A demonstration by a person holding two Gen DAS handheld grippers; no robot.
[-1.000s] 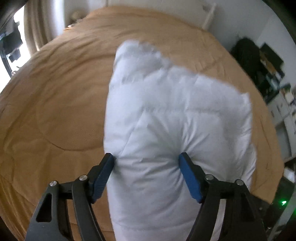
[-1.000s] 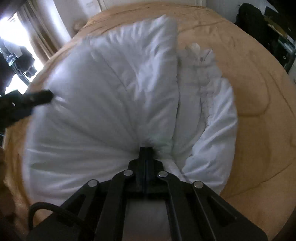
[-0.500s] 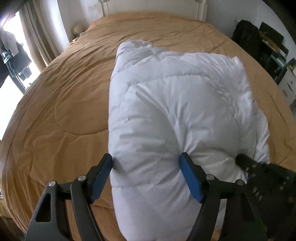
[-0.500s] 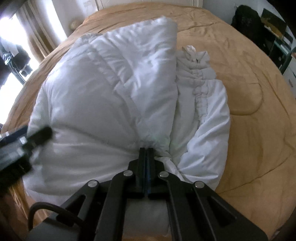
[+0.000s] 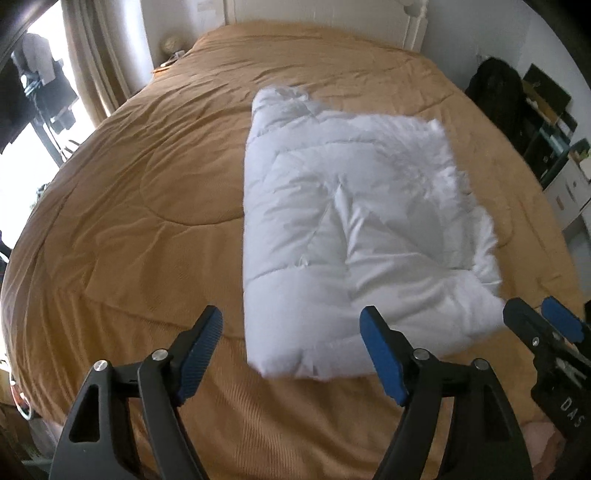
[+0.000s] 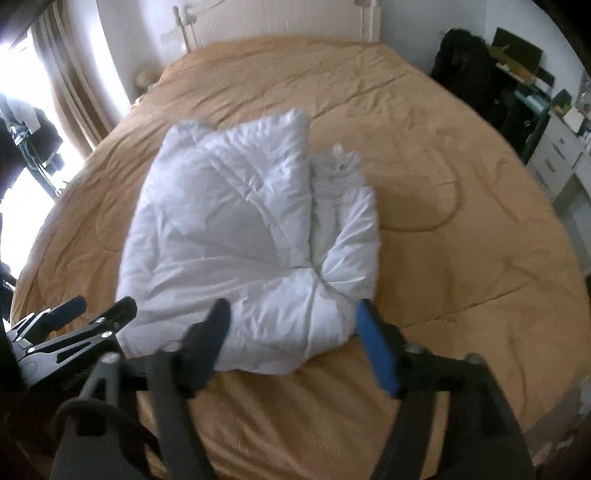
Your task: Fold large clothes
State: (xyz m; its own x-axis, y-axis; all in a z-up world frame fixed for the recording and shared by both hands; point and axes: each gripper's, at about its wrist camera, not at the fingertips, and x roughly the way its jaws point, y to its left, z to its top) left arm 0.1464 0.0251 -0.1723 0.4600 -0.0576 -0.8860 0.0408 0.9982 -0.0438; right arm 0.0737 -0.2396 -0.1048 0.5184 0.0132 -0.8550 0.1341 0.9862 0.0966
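So the white puffer jacket (image 5: 354, 236) is lying folded into a chunky rectangle on the tan quilted bedspread (image 5: 140, 206), sitting a bit right of the middle of the bed and toward the near edge. From the right wrist camera you can see the top layer folded over, with a bunched, crinkly strip (image 6: 338, 173) poking out along its right side, plus a rounded puffy bit at the near right corner. The picture is kinda blurry there, so I can't make out finer details.

Both claws are released. The left gripper (image 5: 291, 347) hangs just short of the jacket's near edge with its blue pads spread wide, nothing between them. The right gripper (image 6: 291, 332) is spread wide too, right at the jacket's near right corner; can't tell if it's actually touching.

Further out: white headboard (image 5: 317, 14) at the far end, curtain (image 5: 96, 62) far left, dark clutter and white drawers (image 6: 554, 162) along the right.
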